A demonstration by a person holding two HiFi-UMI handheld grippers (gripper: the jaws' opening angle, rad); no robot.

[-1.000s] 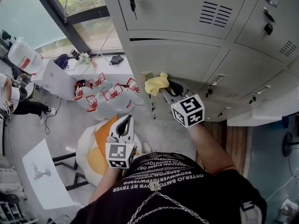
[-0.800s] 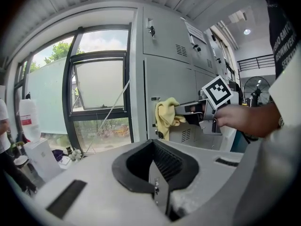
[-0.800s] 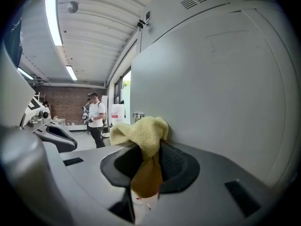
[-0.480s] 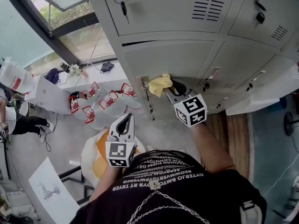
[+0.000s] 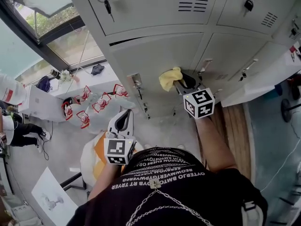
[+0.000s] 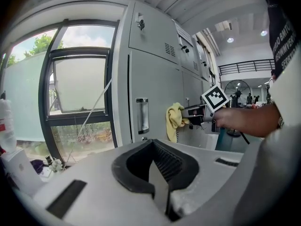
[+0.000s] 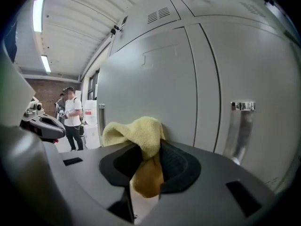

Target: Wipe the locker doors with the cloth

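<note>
A yellow cloth (image 5: 170,78) is pinched in my right gripper (image 5: 181,84) and pressed against a grey locker door (image 5: 160,60) in the lower row. In the right gripper view the cloth (image 7: 140,140) bunches between the shut jaws, touching the door (image 7: 150,88) left of a chrome handle (image 7: 240,126). My left gripper (image 5: 123,122) hangs low and away from the lockers, shut with nothing in it. From the left gripper view I see the cloth (image 6: 175,120) against the door, to the right of another chrome handle (image 6: 142,115).
Upper lockers carry vents and keys (image 5: 107,6). A window (image 5: 56,36) stands left of the lockers. Red-and-white bottles (image 5: 94,105) and a table lie on the floor below left. People stand in the distance (image 7: 73,119). A wooden strip (image 5: 233,126) runs on the right.
My right gripper has slid the cloth to the right along the lower locker door, away from the handle. The left gripper stays low and shut.
</note>
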